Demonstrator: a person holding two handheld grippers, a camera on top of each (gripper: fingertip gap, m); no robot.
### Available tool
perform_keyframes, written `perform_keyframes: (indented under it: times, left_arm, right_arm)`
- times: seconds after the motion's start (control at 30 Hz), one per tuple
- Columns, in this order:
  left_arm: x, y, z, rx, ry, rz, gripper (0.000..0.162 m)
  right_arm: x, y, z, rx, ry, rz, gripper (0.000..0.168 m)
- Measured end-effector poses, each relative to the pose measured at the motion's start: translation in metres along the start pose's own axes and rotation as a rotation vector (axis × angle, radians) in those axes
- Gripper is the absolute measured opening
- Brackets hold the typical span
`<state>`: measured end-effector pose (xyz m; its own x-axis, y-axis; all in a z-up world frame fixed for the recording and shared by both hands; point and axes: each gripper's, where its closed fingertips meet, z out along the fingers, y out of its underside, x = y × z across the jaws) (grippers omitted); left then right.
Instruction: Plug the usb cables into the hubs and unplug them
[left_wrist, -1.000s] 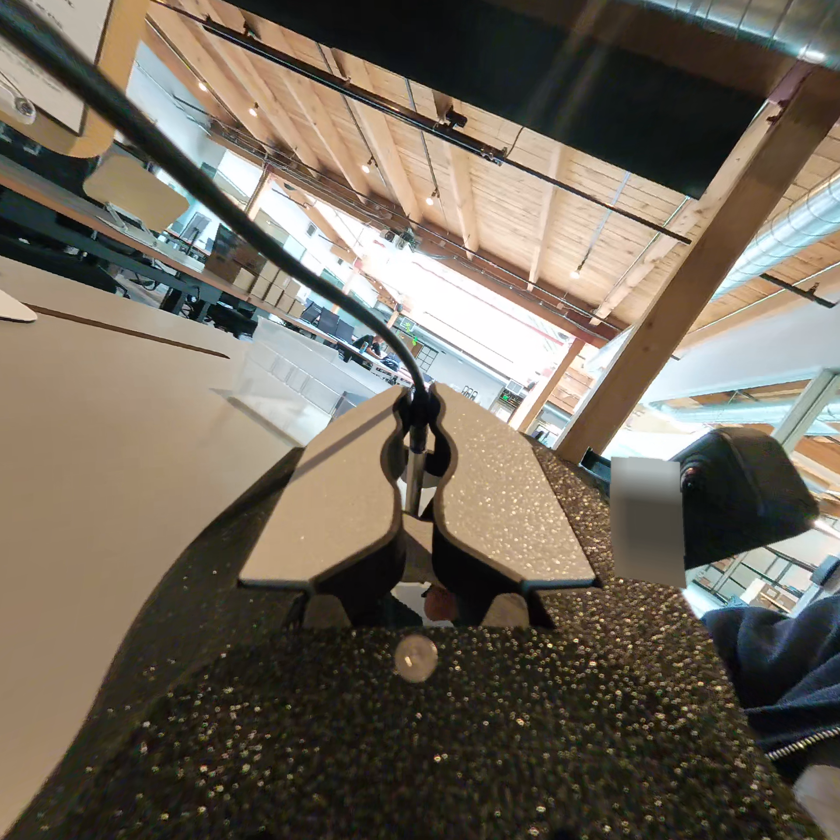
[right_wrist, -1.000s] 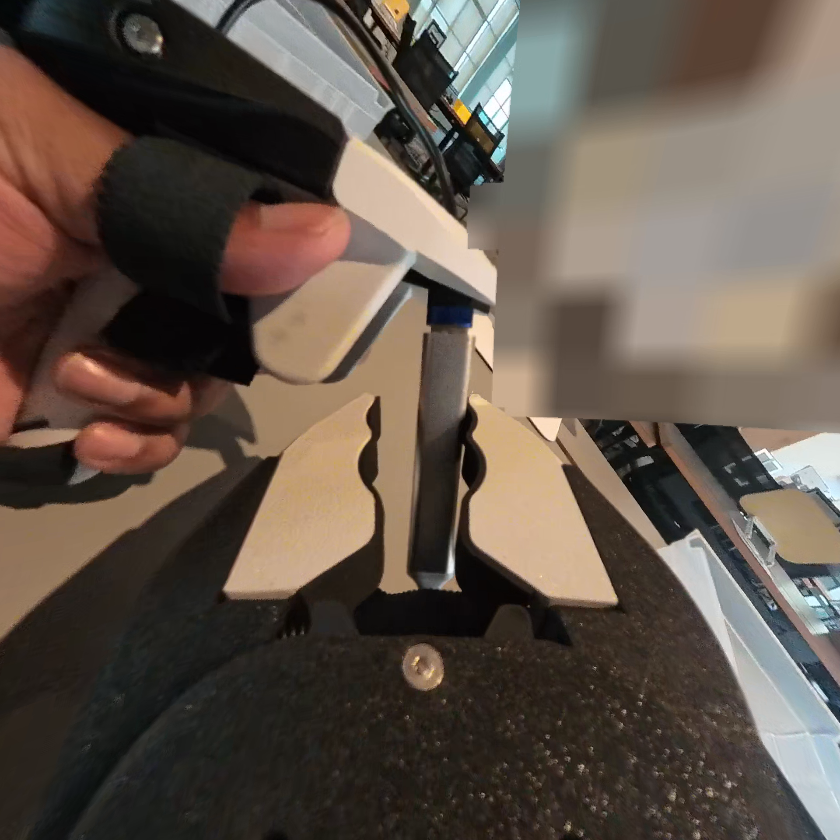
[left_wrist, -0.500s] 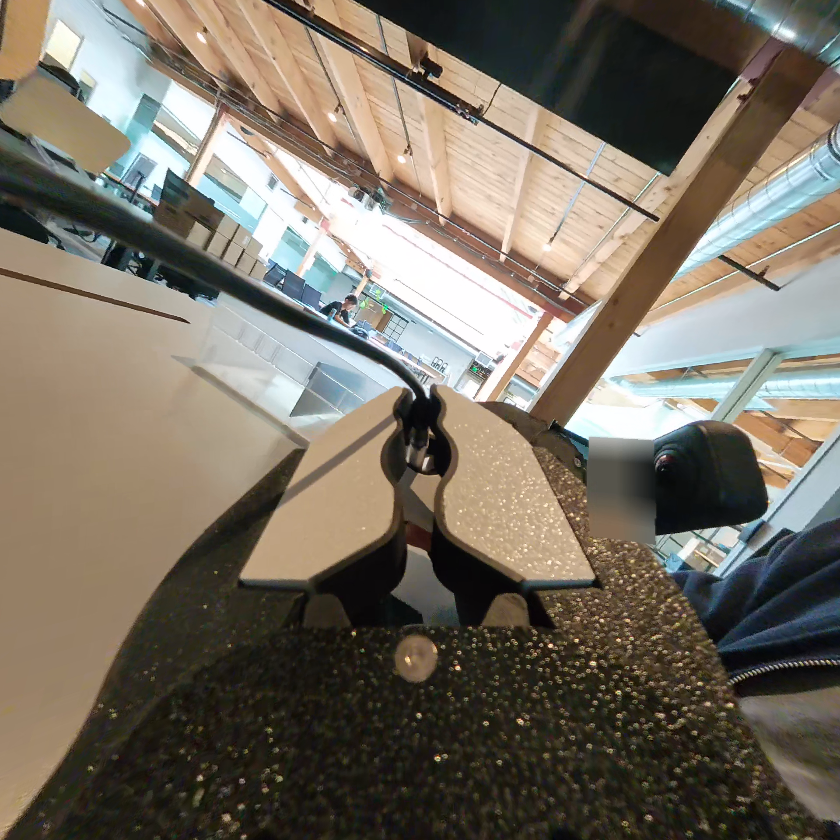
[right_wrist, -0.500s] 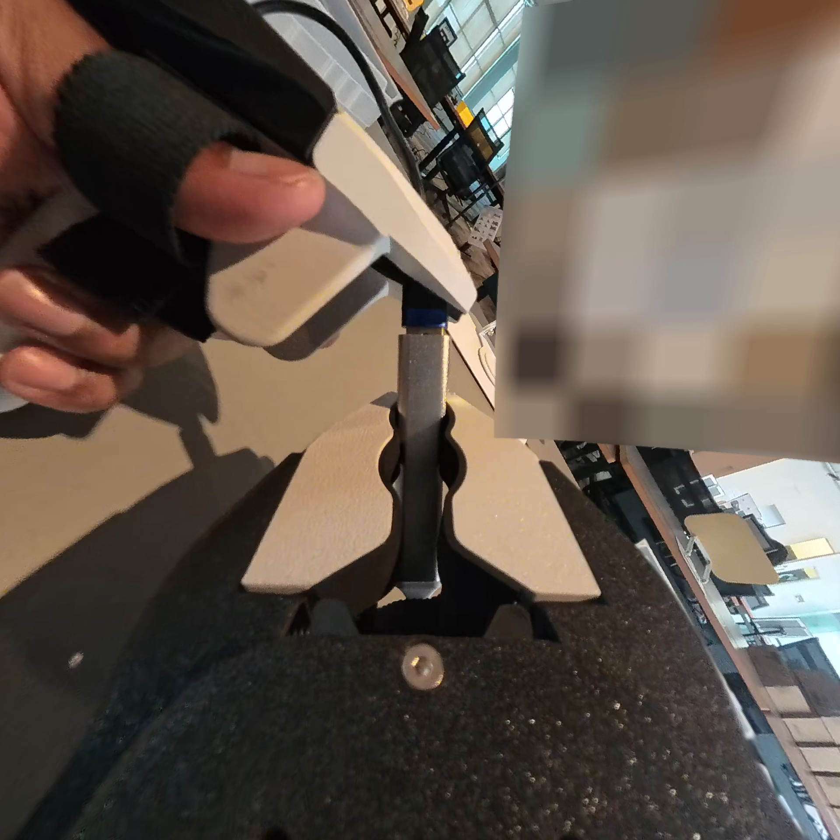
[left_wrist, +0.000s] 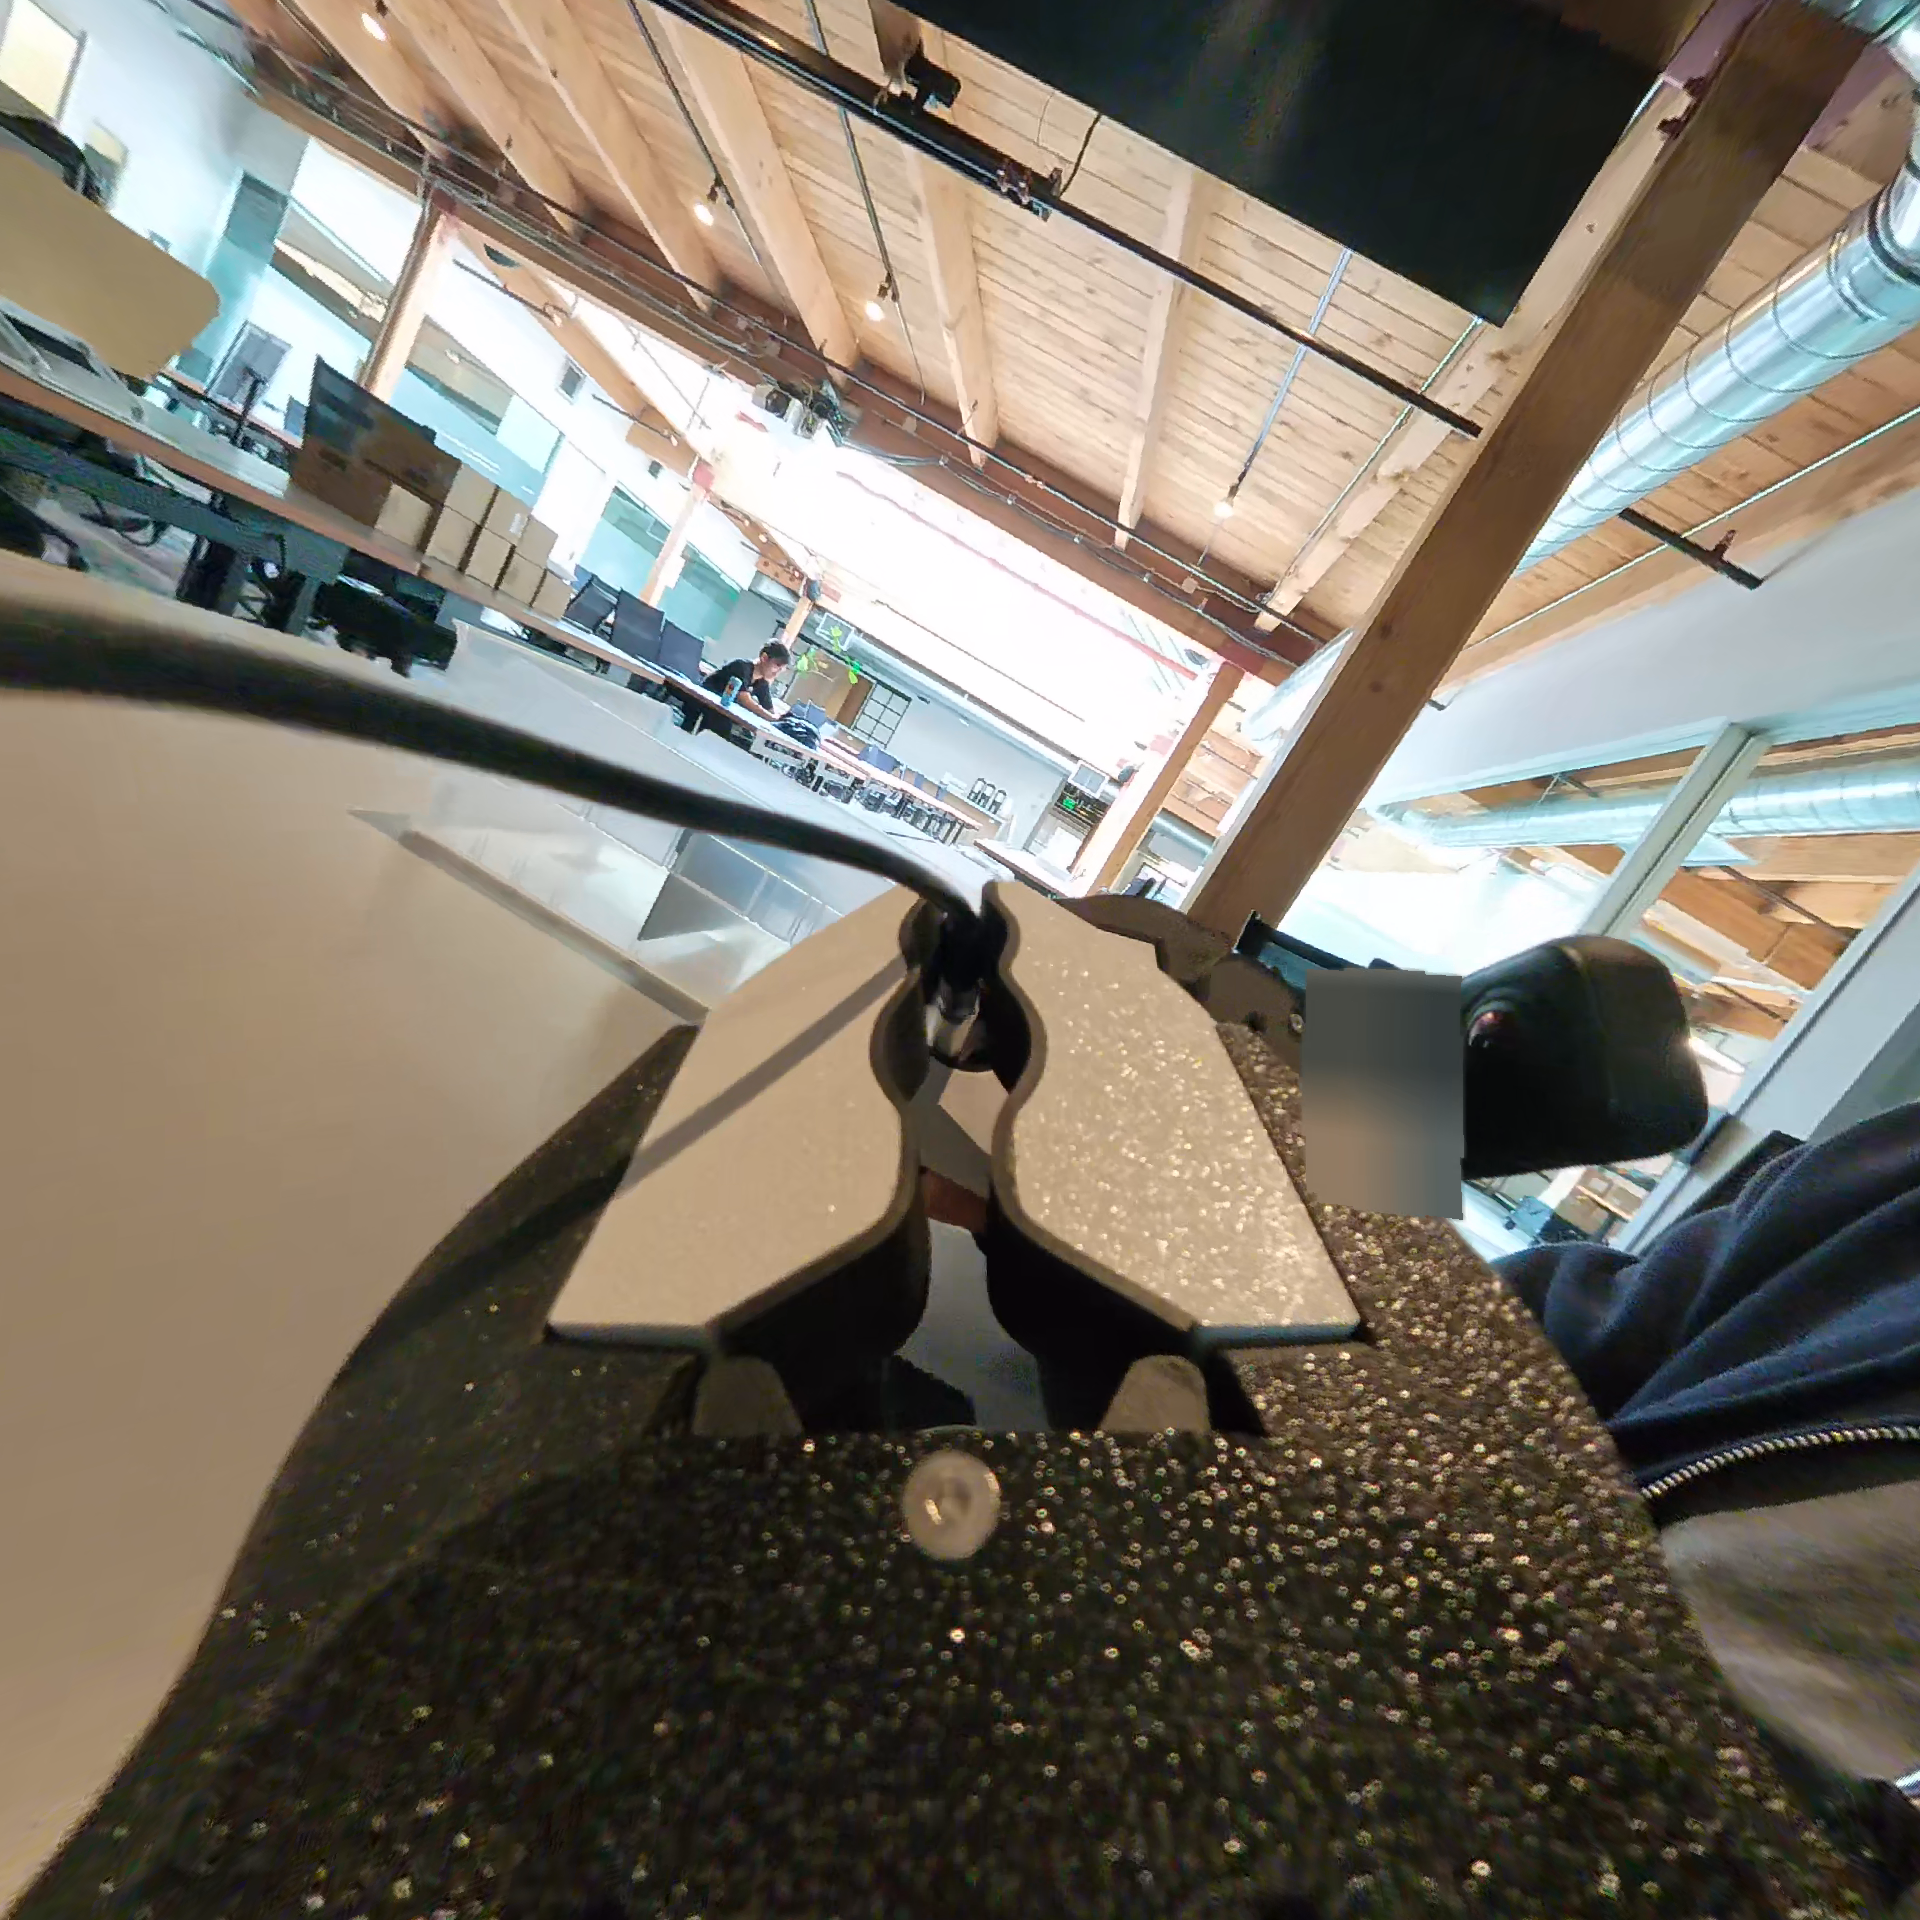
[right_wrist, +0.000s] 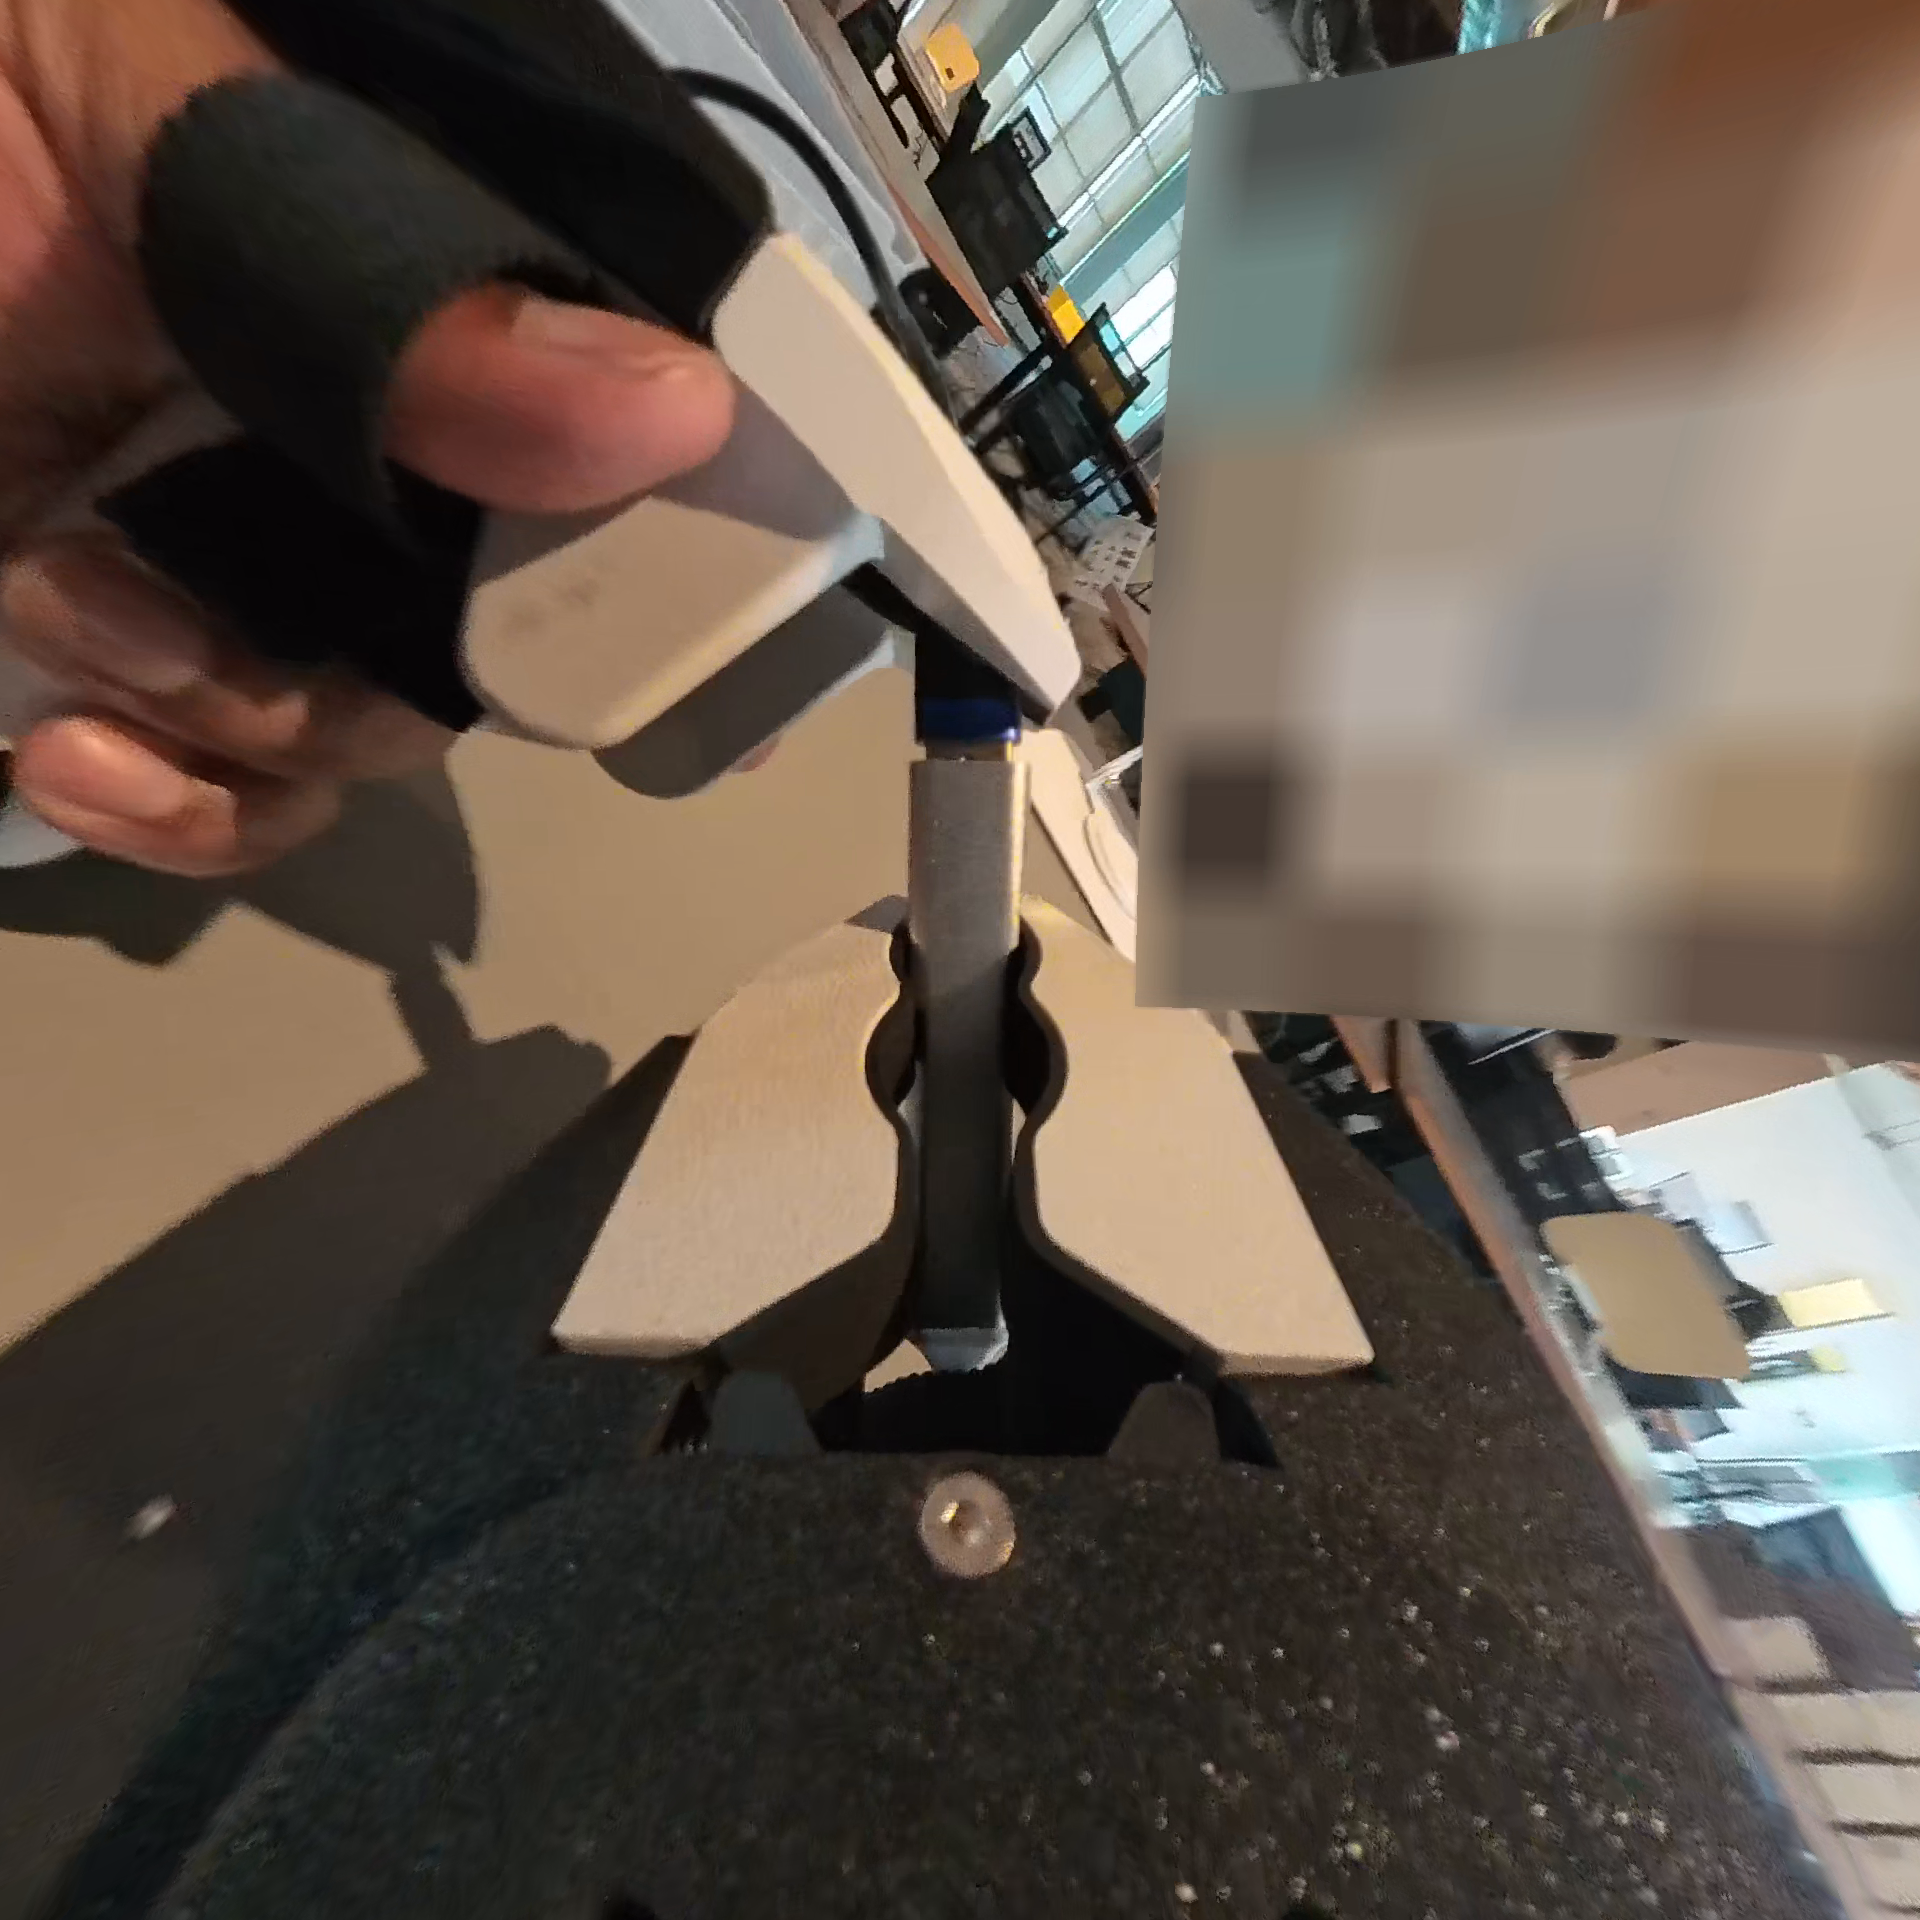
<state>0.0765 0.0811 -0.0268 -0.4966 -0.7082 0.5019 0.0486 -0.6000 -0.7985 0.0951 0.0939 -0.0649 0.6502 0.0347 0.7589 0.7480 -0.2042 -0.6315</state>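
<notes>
My left gripper (left_wrist: 961, 971) pinches the black usb cable (left_wrist: 499, 743) at its plug, while my right gripper (right_wrist: 961, 961) clamps the grey hub (right_wrist: 961, 883), the plug meeting the hub's far end above the table (right_wrist: 208, 1039).

Hub (right_wrist: 961, 1049) now gripped; cable (left_wrist: 468, 732) lower.

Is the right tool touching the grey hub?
Touching. The right wrist view shows the right tool closed on the grey hub, both fingers pressing its sides without a gap.
</notes>
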Motion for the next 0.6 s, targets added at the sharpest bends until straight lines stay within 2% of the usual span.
perform_keyframes:
  times: [0.1,0.27,0.33,0.4,0.47,0.6]
  left_arm:
    - [0.0,0.001,0.0,-0.006,0.001,0.007,0.006]
    - [0.004,-0.001,0.001,-0.042,-0.06,0.178,0.007]
    - [0.001,0.0,0.0,-0.032,-0.046,0.114,0.007]
    - [0.0,0.001,-0.001,-0.026,-0.019,0.05,0.006]
    - [0.002,0.002,0.0,-0.033,-0.01,0.06,0.006]
    - [0.004,0.001,0.002,-0.034,-0.001,0.082,0.007]
  right_arm:
    - [0.002,0.001,-0.001,-0.012,0.026,-0.032,0.013]
    - [-0.008,-0.004,0.0,0.032,-0.102,0.248,0.014]
    - [-0.008,-0.002,0.001,0.02,-0.098,0.233,0.014]
    - [-0.005,0.001,0.001,0.005,-0.049,0.122,0.013]
    - [0.0,0.001,-0.001,-0.002,0.011,0.01,0.014]
    - [-0.002,0.0,-0.001,0.018,-0.028,0.088,0.013]
